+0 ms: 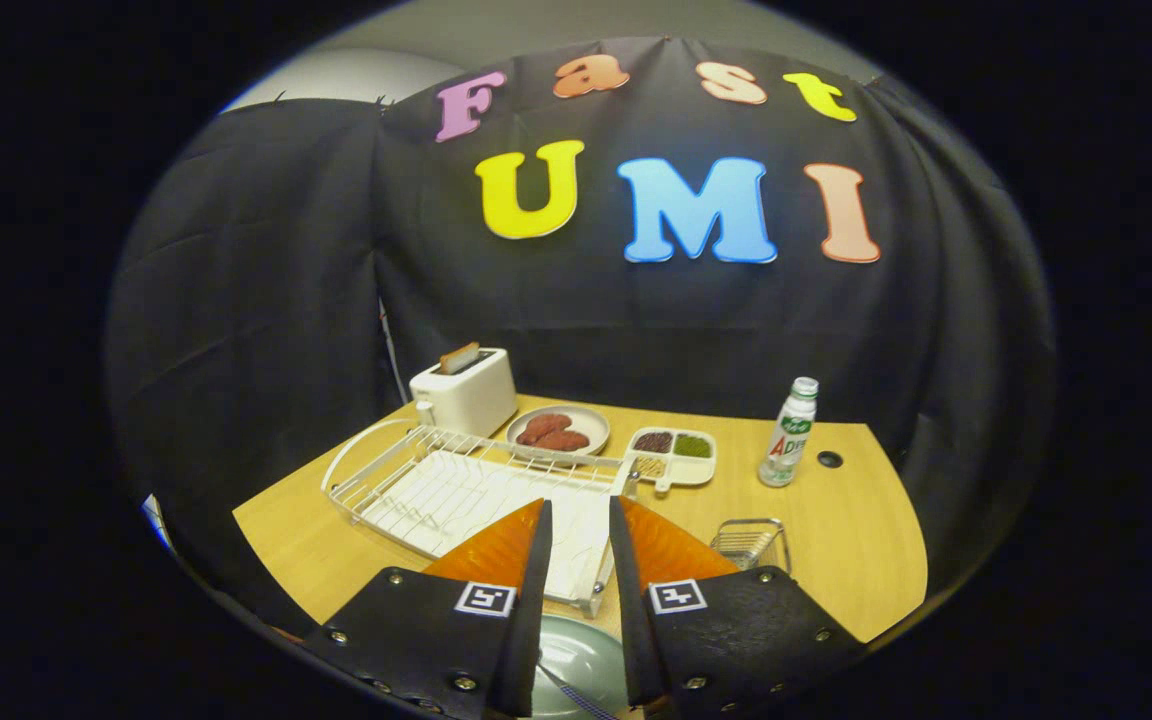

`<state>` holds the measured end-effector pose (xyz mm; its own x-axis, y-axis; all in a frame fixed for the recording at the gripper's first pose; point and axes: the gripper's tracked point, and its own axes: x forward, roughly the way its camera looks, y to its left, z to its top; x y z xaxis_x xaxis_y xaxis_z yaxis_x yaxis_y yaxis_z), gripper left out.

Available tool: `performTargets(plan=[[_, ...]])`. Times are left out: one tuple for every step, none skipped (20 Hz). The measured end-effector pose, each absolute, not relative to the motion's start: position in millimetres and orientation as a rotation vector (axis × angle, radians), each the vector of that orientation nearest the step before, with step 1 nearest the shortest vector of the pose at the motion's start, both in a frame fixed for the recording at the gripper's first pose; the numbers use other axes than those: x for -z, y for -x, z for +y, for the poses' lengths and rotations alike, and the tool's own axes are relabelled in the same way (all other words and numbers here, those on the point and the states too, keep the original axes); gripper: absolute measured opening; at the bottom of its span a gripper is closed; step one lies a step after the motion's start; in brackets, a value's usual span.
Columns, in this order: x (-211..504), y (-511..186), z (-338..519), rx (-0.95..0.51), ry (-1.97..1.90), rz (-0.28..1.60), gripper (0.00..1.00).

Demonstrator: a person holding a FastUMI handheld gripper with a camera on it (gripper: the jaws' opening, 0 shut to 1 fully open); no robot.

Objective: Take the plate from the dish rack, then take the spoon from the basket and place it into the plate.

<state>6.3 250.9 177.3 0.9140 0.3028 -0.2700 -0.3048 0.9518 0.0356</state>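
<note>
A pale green plate (584, 652) lies on the wooden table, low down between the bases of my fingers and close under me. A thin patterned handle (568, 690), apparently the spoon, lies across its near part, mostly hidden by my fingers. My gripper (580, 503) hovers above the plate, open by a narrow gap with nothing between the tips. Just beyond the fingers stands the white wire dish rack (436, 480), with no dishes visible in it. The small wire basket (751, 543) sits to the right of the right finger, and no spoon shows in it.
At the back of the table stand a white toaster (464, 392) with a slice in it, a grey plate of sausages (558, 428), a divided white tray of grains (674, 455) and a small bottle (789, 432). Black cloth walls close in behind.
</note>
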Motion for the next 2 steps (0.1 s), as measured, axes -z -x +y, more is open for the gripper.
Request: performTargets(plan=[[-191, -7, 234, -0.268, 0.001, 0.25, 0.34], [-210, -7, 220, -0.232, -0.012, 0.213, 0.34]])
